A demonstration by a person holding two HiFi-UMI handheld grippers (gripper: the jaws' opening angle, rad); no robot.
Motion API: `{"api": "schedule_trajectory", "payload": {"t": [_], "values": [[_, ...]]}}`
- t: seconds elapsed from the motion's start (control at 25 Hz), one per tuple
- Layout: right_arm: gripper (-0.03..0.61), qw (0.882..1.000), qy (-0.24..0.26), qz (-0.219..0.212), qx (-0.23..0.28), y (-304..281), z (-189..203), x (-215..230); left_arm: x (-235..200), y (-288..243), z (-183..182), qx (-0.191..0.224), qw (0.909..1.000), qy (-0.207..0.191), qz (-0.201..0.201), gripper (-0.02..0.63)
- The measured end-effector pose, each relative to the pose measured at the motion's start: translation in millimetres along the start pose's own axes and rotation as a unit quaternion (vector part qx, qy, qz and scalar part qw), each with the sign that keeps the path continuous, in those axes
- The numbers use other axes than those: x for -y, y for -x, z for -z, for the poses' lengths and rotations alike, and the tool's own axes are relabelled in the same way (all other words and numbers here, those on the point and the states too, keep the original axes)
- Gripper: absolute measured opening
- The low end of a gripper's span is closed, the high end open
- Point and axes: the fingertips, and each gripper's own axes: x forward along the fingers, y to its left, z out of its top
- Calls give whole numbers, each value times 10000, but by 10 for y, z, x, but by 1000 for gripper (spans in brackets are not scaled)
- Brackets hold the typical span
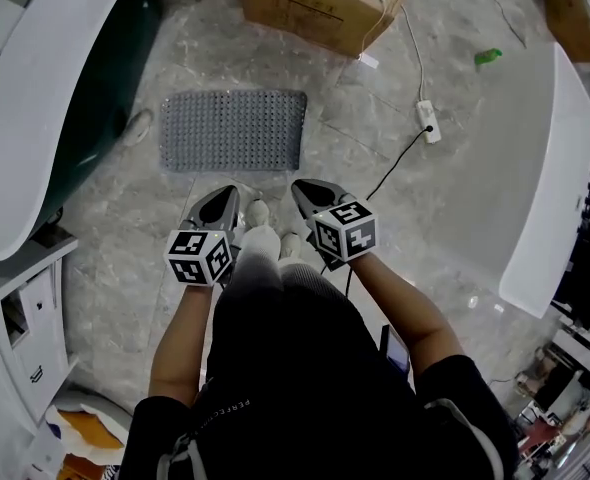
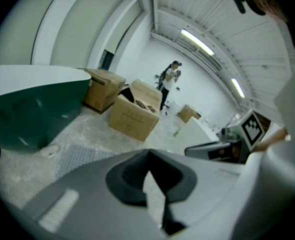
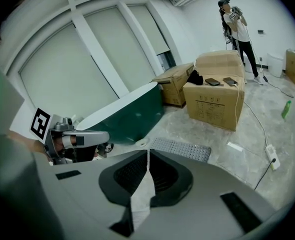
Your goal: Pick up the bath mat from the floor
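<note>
Head view: grey bath mat (image 1: pixel 233 129) lies flat on marble floor (image 1: pixel 445 208), beside green tub (image 1: pixel 115 78). Left hand-held gripper (image 1: pixel 222 198) and right hand-held gripper (image 1: pixel 308 190): jaws together, nothing held, near mat's closer edge.

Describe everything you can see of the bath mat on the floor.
The bath mat is a grey rectangle with rounded corners, covered in tight rows of small bumps or holes, and it looks rubbery. It lies flat and unfolded on the marbled floor, beside the green bathtub. Nothing holds it: the left tongs and right tongs hang short of its near edge.
</note>
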Motion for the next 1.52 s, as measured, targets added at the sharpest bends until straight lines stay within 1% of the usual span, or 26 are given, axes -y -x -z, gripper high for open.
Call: {"api": "schedule_trajectory", "payload": {"t": [0.08,0.12,0.16,0.32,0.44,0.56,0.64,0.72,0.84,0.96,1.08,1.16,1.32,1.52], "values": [[7,9999,-100,-5,-80,-116,0,7,-72,-73,15,-120,9998,-129,46,3],[30,9998,-134,-10,-116,-161,-2,7,-102,-107,22,-168,9997,-182,65,3],[42,9998,-153,-14,-139,-195,-5,11,-128,-143,25,-201,9995,-213,82,3],[60,9996,-245,68,-155,-297,8,122,-196,-278,33,-285,9992,-245,97,3],[83,9993,-243,116,-257,-387,50,271,-241,-383,63,-335,9993,-147,9,5],[122,9988,-211,115,-417,-482,101,465,-243,-526,84,-340,9994,33,-87,36],[137,9985,-224,83,-483,-549,124,607,-235,-620,89,-326,9992,47,-213,54],[143,9984,-170,50,-544,-628,137,763,-249,-720,105,-288,9988,55,-403,54],[144,9974,-73,108,-706,-691,225,1062,-266,-928,239,-325,9972,240,-636,54],[147,9958,-115,126,-895,-861,356,1324,-373,-1123,339,-353,9949,382,-860,54],[150,9937,-198,121,-1099,-1023,543,1585,-425,-1313,411,-305,9931,436,-1044,54],[152,9927,-269,166,-1168,-1118,655,1766,-433,-1452,456,-307,9927,373,-1107,54],[153,9900,-501,309,-1283,-1348,884,2108,-486,-1720,602,-485,9920,205,-1152,53],[153,9870,-724,479,-1349,-1654,1134,2458,-596,-1994,867,-666,9909,231,-1150,52]]}}
